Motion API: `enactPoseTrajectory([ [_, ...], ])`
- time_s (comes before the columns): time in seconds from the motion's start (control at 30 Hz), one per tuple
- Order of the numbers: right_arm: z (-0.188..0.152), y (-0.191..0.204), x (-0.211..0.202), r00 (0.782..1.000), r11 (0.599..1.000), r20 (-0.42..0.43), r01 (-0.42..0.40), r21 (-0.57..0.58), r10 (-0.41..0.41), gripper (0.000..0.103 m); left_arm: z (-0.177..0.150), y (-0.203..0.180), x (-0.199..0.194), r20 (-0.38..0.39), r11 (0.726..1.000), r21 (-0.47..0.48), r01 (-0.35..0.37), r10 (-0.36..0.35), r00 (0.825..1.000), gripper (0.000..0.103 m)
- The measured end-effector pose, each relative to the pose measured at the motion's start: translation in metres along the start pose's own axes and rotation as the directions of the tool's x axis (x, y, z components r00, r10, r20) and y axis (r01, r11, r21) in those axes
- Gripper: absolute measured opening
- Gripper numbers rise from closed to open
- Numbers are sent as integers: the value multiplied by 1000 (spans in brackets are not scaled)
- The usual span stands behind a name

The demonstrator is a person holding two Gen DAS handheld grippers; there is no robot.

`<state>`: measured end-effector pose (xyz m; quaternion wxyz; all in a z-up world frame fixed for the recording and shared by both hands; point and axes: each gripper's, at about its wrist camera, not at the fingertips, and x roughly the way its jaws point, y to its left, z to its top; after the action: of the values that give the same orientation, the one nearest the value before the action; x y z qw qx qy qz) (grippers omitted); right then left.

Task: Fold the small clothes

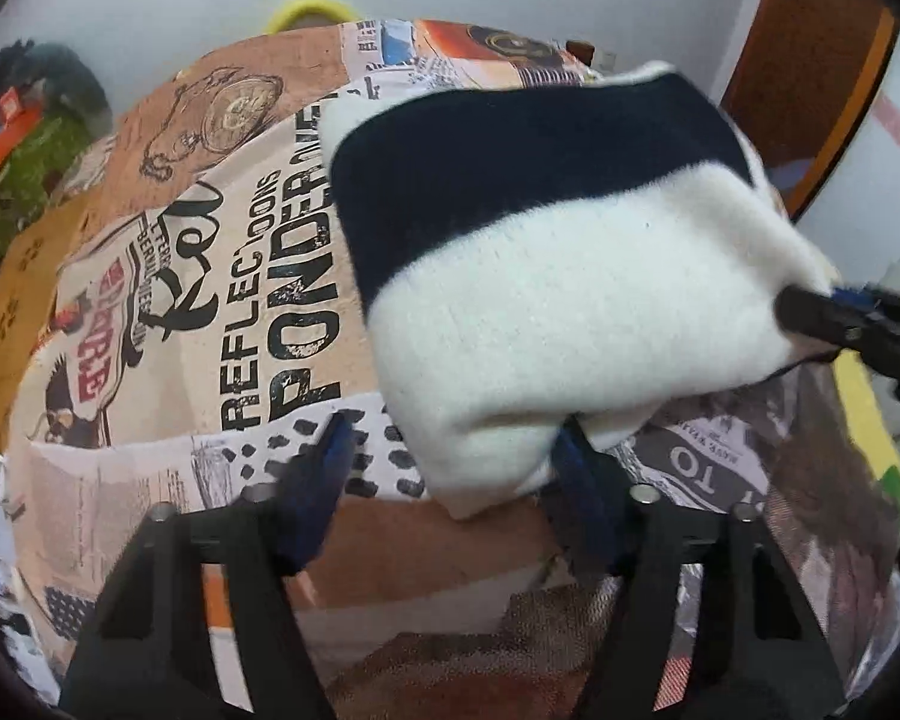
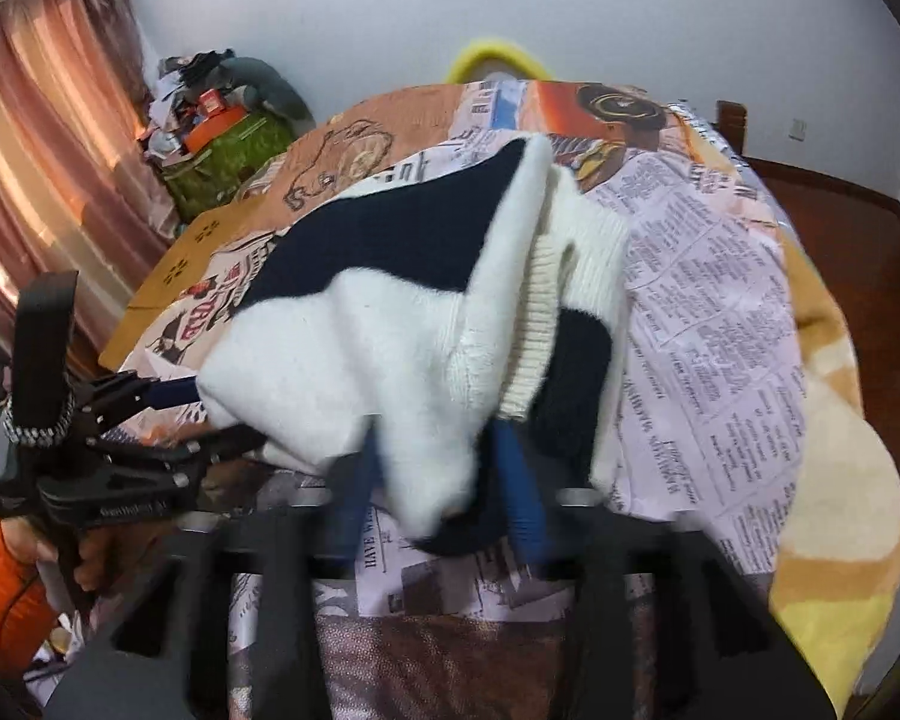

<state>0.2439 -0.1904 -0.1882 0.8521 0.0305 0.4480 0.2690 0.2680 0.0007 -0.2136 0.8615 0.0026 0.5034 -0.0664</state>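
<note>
1. Newsprint-patterned cloth (image 1: 168, 276) covers the tabletop, with a pale wall behind and pink curtains (image 2: 42, 138) to one side in the right wrist view.
2. On that cloth lies the small white-and-navy sweater (image 1: 546, 276), partly folded, its near edge lifted off the cloth.
3. At the sweater's near white corner, the left gripper (image 1: 450, 450) stands with its jaws released: one blue pad clear of the fabric, the other just under the hem.
4. At the sweater's opposite end, the right gripper (image 2: 444, 474) has its jaws clenched on a bunched white fold.
5. The sweater's long axis runs between the two grippers, so the coming fold appears to turn on the right gripper carrying its end across; the left is nearer the loose corner.
6. Only the right wrist view shows the ribbed cuff (image 2: 534, 324) and layered sleeves; only the left wrist view shows the flat navy band beside the printed lettering.
</note>
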Motion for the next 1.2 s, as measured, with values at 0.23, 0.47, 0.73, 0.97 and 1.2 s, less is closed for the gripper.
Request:
enactPoseTrajectory([
  [0.23, 7, 6, -23, 997, 998, 81, -16, -53, 20, 14, -12, 38, -13, 24, 993, -94, -77, 79, 997, 44],
  [0.47, -6, -16, -4, 999, 999, 14, 40, -33, -40, 17, -19, 92, 4, -71, 956, -289, -46, 26, 997, 21],
  [0.73, 6, -21, -30, 996, 998, 65, 56, 1, -56, 59, 16, 71, -31, 64, 985, -169, -26, 37, 997, 64],
  [0.97, 29, -37, -31, 992, 994, 94, 71, 86, -79, 83, 61, 59, -21, 108, 974, -182, 133, -114, 988, 89],
  [1.2, 36, -62, 14, 998, 973, -41, -43, 226, 54, 83, 82, 53, 40, -25, 947, -228, 228, -240, 970, 89],
])
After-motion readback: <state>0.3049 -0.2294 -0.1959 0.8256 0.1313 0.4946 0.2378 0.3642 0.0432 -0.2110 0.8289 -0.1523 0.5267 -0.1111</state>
